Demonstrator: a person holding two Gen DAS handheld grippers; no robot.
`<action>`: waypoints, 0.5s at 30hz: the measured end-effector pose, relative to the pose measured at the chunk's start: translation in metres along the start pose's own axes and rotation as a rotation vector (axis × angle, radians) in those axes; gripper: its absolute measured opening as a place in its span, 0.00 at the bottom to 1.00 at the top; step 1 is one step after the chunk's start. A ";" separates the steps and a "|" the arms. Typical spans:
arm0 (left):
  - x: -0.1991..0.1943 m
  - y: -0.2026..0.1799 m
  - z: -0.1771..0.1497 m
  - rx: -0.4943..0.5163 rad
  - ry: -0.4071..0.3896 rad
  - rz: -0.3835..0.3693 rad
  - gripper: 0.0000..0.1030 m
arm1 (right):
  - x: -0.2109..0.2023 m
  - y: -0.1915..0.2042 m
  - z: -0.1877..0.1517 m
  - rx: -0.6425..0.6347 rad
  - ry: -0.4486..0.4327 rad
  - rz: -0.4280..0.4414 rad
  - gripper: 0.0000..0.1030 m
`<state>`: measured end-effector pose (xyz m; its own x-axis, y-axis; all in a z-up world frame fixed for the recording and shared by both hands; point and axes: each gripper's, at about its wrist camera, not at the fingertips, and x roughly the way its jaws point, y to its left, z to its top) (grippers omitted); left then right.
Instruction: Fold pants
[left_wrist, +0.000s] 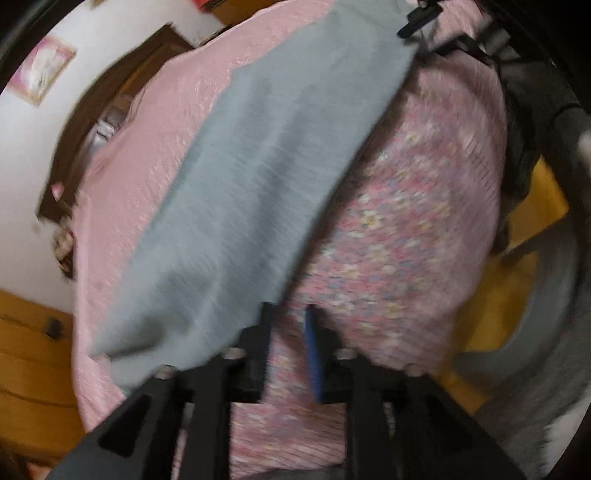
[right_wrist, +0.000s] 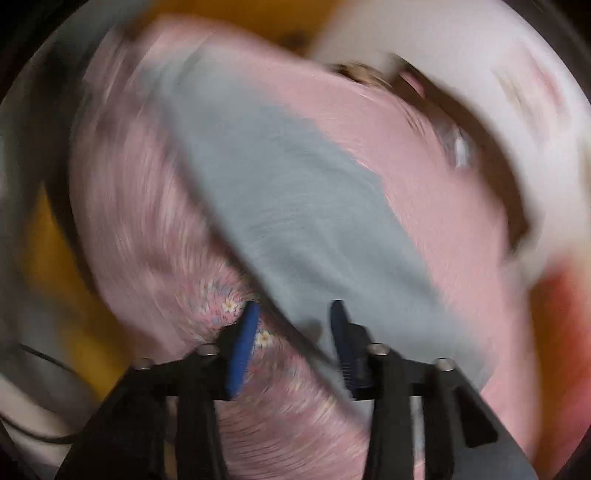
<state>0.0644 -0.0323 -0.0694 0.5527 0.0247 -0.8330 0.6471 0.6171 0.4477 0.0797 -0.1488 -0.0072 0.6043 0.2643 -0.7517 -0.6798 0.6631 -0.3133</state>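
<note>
I have the pink bedspread filling most of both views, plain pink on one side and flowered on the other, and the grey pants lie on it as one long flat band running from near my grippers away toward the far end of the bed. In the left wrist view the near end of the pants sits just to the left of the left gripper; its fingers stand apart over bare bedspread with nothing between them. In the right wrist view, which is badly smeared, the right gripper also has its fingers parted, and the near edge of the pants crosses the gap between them, though I see no pinch on it. I judge that I am between folds, so to do it well I should square the near end, take both corners evenly, and carry them straight to the far end without dragging the bedspread.
</note>
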 end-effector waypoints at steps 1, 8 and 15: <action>-0.006 0.003 0.000 -0.043 -0.013 -0.068 0.38 | -0.017 -0.044 -0.013 0.255 -0.036 0.101 0.50; -0.033 0.041 0.041 -0.249 -0.248 -0.278 0.58 | -0.007 -0.204 -0.136 1.160 -0.134 0.516 0.64; 0.018 0.090 0.050 -0.574 -0.344 -0.362 0.59 | 0.013 -0.238 -0.172 1.322 -0.240 0.615 0.64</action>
<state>0.1594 -0.0156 -0.0279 0.5513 -0.4457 -0.7052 0.4962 0.8547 -0.1523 0.1778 -0.4232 -0.0419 0.5105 0.7537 -0.4140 -0.0647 0.5138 0.8555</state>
